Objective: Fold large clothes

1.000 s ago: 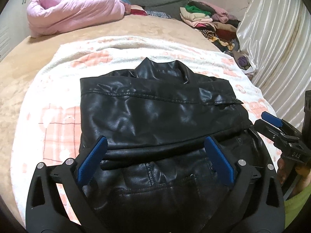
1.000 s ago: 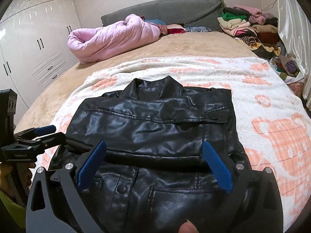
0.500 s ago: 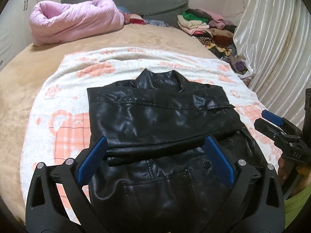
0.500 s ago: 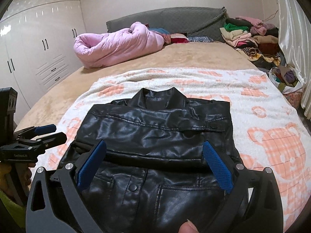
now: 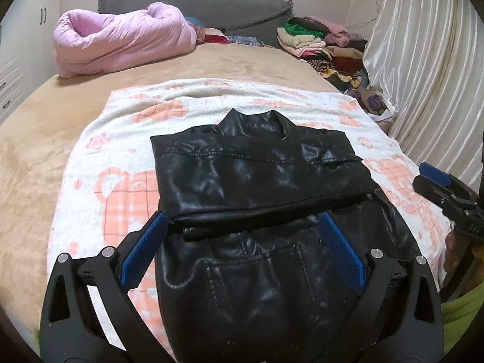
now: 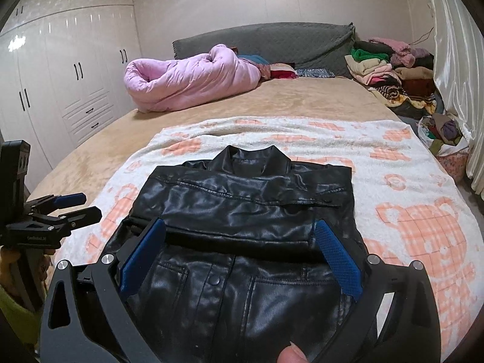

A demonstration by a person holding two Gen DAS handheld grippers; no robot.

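Observation:
A black leather jacket lies on a white and pink blanket. Its collar points away from me and its sleeves are folded across the chest. My left gripper hovers open over the jacket's near half, with nothing between its blue pads. My right gripper is also open above the same half of the jacket, holding nothing. At the frame edges each gripper shows in the other's view: the right gripper beside the jacket's right side, the left gripper off its left side.
The blanket covers a tan bed. A rolled pink quilt lies at the far end by the grey headboard. A pile of clothes and a white curtain are at the right, white wardrobes at the left.
Both grippers have drawn back and risen, so the jacket sits farther off and more of the room shows. The jacket itself has not moved. Both stay open.

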